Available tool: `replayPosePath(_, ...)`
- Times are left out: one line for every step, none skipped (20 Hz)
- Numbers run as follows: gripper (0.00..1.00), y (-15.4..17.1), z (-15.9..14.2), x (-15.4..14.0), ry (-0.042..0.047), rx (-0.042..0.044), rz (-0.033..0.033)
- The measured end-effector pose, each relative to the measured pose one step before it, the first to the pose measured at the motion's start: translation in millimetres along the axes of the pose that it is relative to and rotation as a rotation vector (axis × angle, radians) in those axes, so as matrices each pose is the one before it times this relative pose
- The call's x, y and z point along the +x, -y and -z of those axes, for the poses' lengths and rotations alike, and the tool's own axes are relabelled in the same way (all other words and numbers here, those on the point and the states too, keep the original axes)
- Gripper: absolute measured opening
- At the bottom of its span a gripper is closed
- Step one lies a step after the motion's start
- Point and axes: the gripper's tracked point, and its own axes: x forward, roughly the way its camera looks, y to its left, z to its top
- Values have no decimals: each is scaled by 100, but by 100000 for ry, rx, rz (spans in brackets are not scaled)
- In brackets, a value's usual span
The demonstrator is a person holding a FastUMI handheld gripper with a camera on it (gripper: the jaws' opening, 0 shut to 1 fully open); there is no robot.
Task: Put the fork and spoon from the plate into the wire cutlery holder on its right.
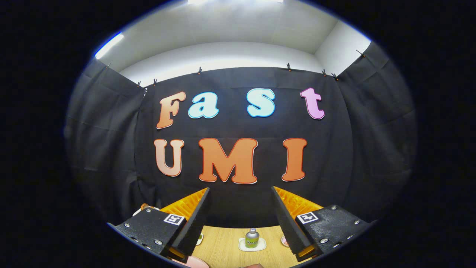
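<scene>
A bit of pale pink round plate (pixel 195 262) peeks out low down under the fingers, at the near edge of the light wooden tabletop (pixel 223 245). The fork, spoon and wire holder cannot be made out. The gripper (pixel 241 219) is wide open, holding nothing, aimed high, so it likely must tip down. A small grey bottle (pixel 252 238) stands beyond.

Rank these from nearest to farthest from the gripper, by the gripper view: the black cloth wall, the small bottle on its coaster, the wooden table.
The gripper is open, fingers spread and holding nothing.
1. Wooden table: directly below, between the fingers.
2. Small bottle: standing on its coaster, ahead between the fingers.
3. Black cloth wall: beyond the table's far edge.
</scene>
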Motion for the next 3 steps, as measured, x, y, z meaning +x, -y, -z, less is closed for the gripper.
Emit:
replayPosePath(94, 94, -175, 14, 968, 138, 295)
replayPosePath(94, -170, 18, -113, 189, 239, -460)
replayPosePath(94, -10, -22, -18, 316, 398, -137)
